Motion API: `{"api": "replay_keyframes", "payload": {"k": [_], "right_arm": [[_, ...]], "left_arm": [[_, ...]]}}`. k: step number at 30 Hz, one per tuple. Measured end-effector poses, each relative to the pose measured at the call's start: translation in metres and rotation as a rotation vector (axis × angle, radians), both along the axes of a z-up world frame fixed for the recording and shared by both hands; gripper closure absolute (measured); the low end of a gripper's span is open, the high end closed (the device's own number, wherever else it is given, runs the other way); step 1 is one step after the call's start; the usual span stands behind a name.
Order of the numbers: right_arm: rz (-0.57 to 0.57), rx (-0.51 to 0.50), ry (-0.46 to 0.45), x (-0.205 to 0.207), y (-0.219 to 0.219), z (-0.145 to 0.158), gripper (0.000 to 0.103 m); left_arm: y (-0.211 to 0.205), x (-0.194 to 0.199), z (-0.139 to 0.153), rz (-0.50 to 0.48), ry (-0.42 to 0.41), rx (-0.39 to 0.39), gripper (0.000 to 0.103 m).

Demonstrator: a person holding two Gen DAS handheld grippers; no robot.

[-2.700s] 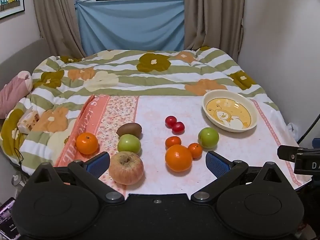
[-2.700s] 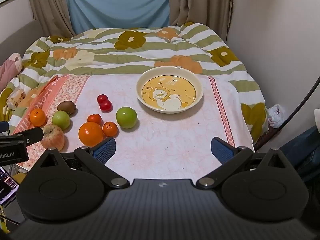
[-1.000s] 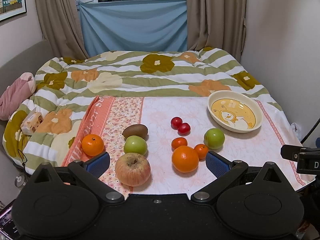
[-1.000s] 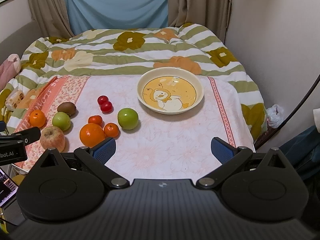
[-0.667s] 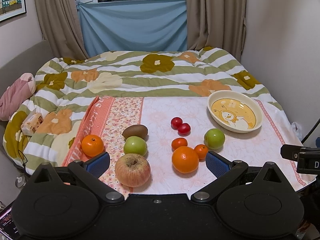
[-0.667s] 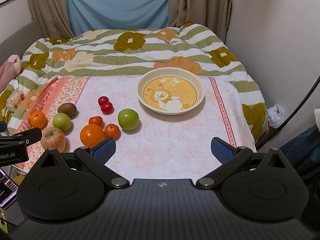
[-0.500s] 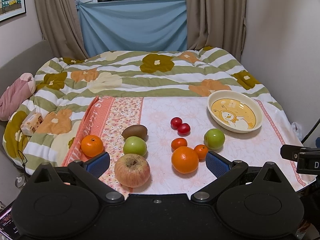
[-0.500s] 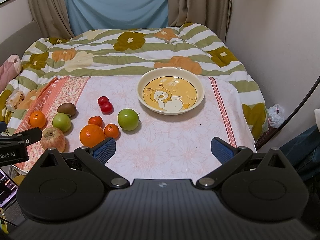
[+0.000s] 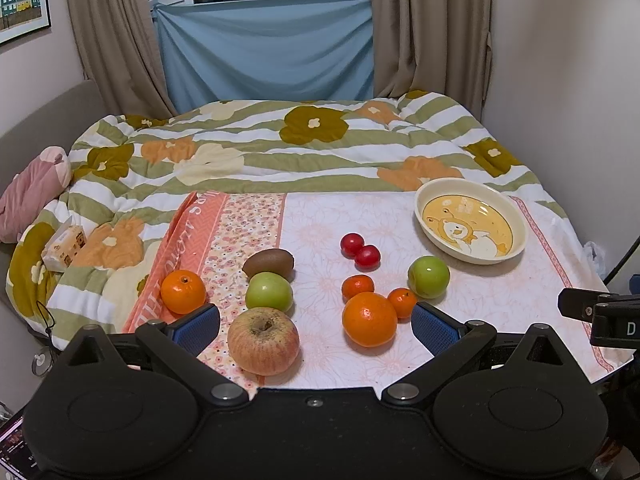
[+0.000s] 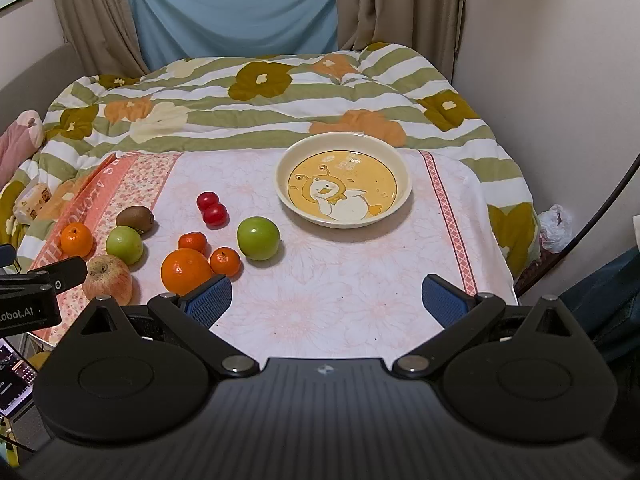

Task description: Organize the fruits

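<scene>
Floral cloth (image 10: pixel 360 280) carries loose fruit beside a bowl (image 10: pixel 404 184); both hand-held grippers gape wide, holding nothing.

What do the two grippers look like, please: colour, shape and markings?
The left gripper and right gripper have matte black bodies with two round housings, angled black finger arms with silver pivot screws, and blue textured pads. White lettering ending "obot.AI" marks the left one's side.
</scene>
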State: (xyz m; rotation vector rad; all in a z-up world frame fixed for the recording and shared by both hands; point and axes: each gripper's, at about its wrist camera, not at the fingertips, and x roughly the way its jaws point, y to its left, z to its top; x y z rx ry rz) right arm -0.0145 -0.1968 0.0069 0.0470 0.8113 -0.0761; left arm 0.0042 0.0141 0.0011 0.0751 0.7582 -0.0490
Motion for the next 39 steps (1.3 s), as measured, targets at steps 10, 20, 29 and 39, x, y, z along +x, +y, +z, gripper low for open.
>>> {"api": "replay_keyframes", "payload": {"k": [10,20,29,39], "right_arm": [[-0.001,0.003,0.001,0.002,0.0,0.0,0.0],[0.017,0.013,0.002,0.006,0.0,0.003,0.0],[0.109,0.06,-0.01,0.019,0.007,-0.011,0.0],[0.091,0.126,-0.002,0.035,0.039,-0.046,0.0]], "left_arm": [[-0.004,0.001,-0.004,0.01,0.006,0.007,0.0],[-0.002,-0.002,0.001,0.04,0.026,0.016,0.0],[0.003,-0.006,-0.01,0.075,0.036,0.082,0.0],[0.039,0.015,-0.047,-0.025,0.059,0.115,0.0]]}}
